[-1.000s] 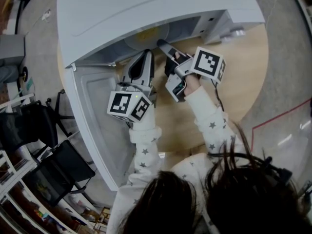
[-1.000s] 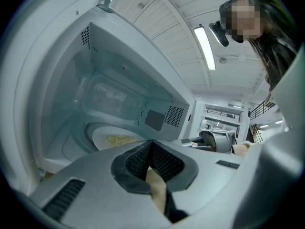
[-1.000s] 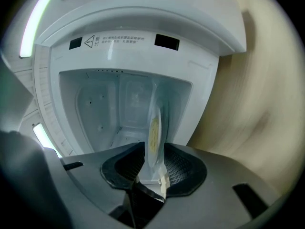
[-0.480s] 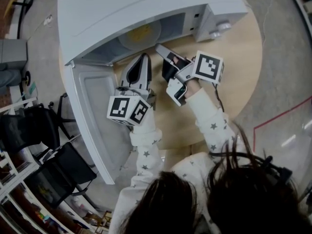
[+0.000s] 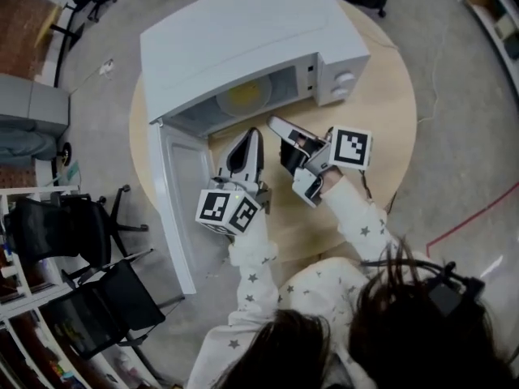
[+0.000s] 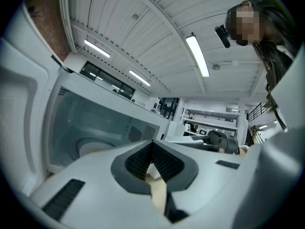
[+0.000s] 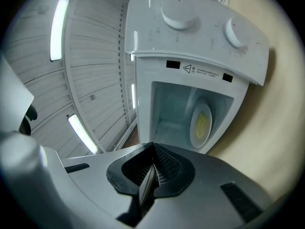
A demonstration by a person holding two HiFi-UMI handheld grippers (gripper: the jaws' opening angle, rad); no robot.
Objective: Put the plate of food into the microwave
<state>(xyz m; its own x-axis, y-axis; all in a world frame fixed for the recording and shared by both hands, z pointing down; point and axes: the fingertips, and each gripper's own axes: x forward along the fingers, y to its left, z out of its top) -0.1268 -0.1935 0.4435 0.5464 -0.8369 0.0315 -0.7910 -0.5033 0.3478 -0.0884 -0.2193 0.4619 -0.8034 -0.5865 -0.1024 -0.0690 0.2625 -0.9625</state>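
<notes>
The white microwave point(image 5: 243, 31) stands on the round wooden table point(image 5: 381, 120), its door point(image 5: 178, 193) swung open to the left. Inside the cavity rests the plate of yellow food point(image 5: 243, 96), which the right gripper view shows too as a plate point(image 7: 201, 123). My left gripper point(image 5: 249, 140) points at the opening just in front of it, jaws together and empty; its own view shows the left gripper point(image 6: 152, 144) facing the cavity. My right gripper point(image 5: 277, 124) hovers beside it, shut on nothing, and in its own view the right gripper point(image 7: 153, 149) aims at the microwave front.
Two knobs point(image 7: 177, 15) sit on the microwave's control panel, right of the cavity. The open door overhangs the table's left edge. Black chairs point(image 5: 89, 225) stand on the floor at the left, and a red floor line point(image 5: 470, 217) runs at the right.
The right gripper's jaws have closed on nothing. Both grippers have drawn back a little from the microwave opening, and the head view now takes in the whole microwave.
</notes>
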